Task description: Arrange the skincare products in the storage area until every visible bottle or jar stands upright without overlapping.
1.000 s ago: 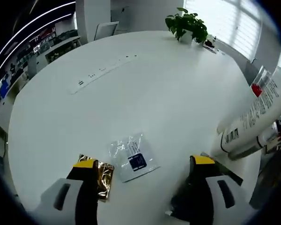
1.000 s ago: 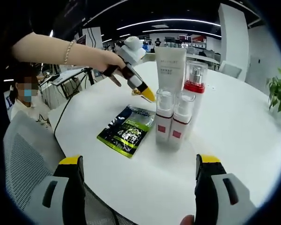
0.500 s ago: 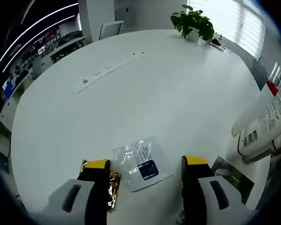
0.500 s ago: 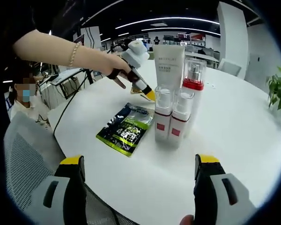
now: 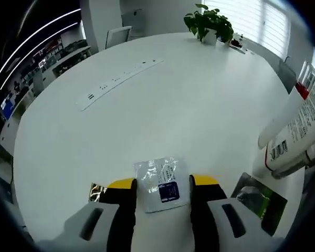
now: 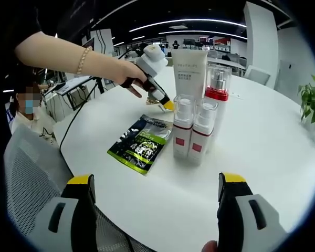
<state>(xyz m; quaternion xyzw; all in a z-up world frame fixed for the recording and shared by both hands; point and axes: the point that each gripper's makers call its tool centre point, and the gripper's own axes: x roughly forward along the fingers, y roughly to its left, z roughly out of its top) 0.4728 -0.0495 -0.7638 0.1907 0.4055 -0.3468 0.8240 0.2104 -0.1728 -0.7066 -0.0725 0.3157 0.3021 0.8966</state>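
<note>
On the white bench (image 6: 273, 142) four skincare containers stand upright in a tight cluster: a tall white tube (image 6: 189, 71) at the back, a pump bottle with a red collar (image 6: 217, 92) beside it, and two small clear-capped bottles with red labels (image 6: 182, 131) (image 6: 202, 134) in front, touching each other. What they contain cannot be told. A dark green sachet (image 6: 140, 144) lies flat just beside the small bottles.

In the left gripper view the left hand-held gripper (image 5: 163, 184) is low over the bench, its yellow-tipped jaws a narrow gap apart and flanking a clear sachet with a dark blue square (image 5: 161, 177); whether they touch it cannot be told. A gold foil sachet (image 5: 97, 191) peeks out beside the left jaw. The white tube (image 5: 299, 126) rises at the right edge, with the green sachet (image 5: 257, 197) near its base.

The right hand-held gripper (image 6: 155, 184) hangs wide open and holds nothing.

Compared with a second ago, the left jaws have narrowed markedly and moved over the clear sachet; the gold sachet is now mostly hidden. The right jaws are as wide as before.
</note>
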